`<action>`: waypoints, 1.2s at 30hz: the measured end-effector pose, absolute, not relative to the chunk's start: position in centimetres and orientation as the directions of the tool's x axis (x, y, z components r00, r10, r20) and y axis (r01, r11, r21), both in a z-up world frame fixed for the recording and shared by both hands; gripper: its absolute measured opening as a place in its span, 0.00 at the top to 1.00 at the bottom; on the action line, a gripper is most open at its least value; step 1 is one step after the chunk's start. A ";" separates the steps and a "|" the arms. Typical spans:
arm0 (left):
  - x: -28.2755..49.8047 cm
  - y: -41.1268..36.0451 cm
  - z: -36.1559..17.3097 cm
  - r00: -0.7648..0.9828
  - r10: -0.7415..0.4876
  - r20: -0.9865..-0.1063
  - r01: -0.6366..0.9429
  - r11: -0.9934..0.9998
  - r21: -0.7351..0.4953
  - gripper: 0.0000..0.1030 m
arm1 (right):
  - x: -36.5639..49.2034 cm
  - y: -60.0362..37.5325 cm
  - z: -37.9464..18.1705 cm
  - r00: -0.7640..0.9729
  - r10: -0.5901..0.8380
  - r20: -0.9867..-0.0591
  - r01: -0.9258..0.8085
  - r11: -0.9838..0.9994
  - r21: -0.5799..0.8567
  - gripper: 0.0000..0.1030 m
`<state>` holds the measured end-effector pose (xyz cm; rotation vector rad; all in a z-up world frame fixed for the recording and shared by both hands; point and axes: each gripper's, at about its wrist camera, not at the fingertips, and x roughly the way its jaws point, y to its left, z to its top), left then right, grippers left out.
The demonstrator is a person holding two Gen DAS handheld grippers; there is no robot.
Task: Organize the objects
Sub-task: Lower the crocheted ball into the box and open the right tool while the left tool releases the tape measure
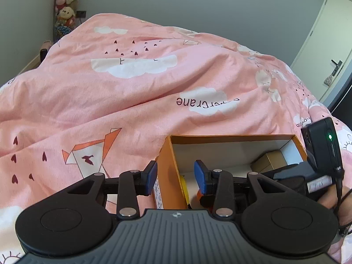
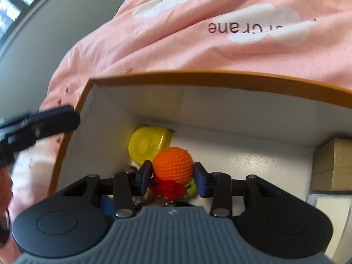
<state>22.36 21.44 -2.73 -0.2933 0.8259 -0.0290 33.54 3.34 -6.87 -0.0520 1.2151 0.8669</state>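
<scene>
An open orange box (image 1: pixel 167 176) with a white inside lies on the bed. My left gripper (image 1: pixel 176 176) straddles its left wall, one blue finger outside and one inside, with a gap to the wall on each side. My right gripper (image 2: pixel 172 176) is inside the box (image 2: pixel 220 77). Its pads sit on both sides of an orange crocheted ball (image 2: pixel 173 165) with red and green parts; whether they pinch it I cannot tell. A yellow round object (image 2: pixel 145 145) lies behind it. The right gripper also shows in the left wrist view (image 1: pixel 316 171).
A pink quilt (image 1: pixel 132 99) with cloud prints covers the bed. A brown cardboard box (image 2: pixel 334 165) lies in the orange box's right end, also seen in the left wrist view (image 1: pixel 268 160). Plush toys (image 1: pixel 66 4) hang at the far left wall. A door (image 1: pixel 330 44) stands at right.
</scene>
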 end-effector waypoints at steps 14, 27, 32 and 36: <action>21.9 21.1 -2.9 0.671 -0.141 -0.728 -0.087 0.960 -0.266 0.53 | 34.2 2.3 -7.0 0.030 0.615 -0.788 -0.545 0.671 0.503 0.50; 21.4 20.7 -2.4 0.675 -0.149 -0.722 -0.084 0.957 -0.277 0.53 | 34.6 2.2 -7.9 0.002 0.628 -0.778 -0.478 0.684 0.551 0.76; 20.9 20.2 -2.1 0.671 -0.153 -0.726 -0.072 0.960 -0.270 0.52 | 34.1 2.2 -7.2 0.039 0.616 -0.787 -0.523 0.683 0.509 0.67; 20.3 19.8 -1.5 0.679 -0.150 -0.719 -0.067 0.962 -0.264 0.50 | 34.1 2.0 -6.8 0.064 0.613 -0.788 -0.529 0.690 0.494 0.67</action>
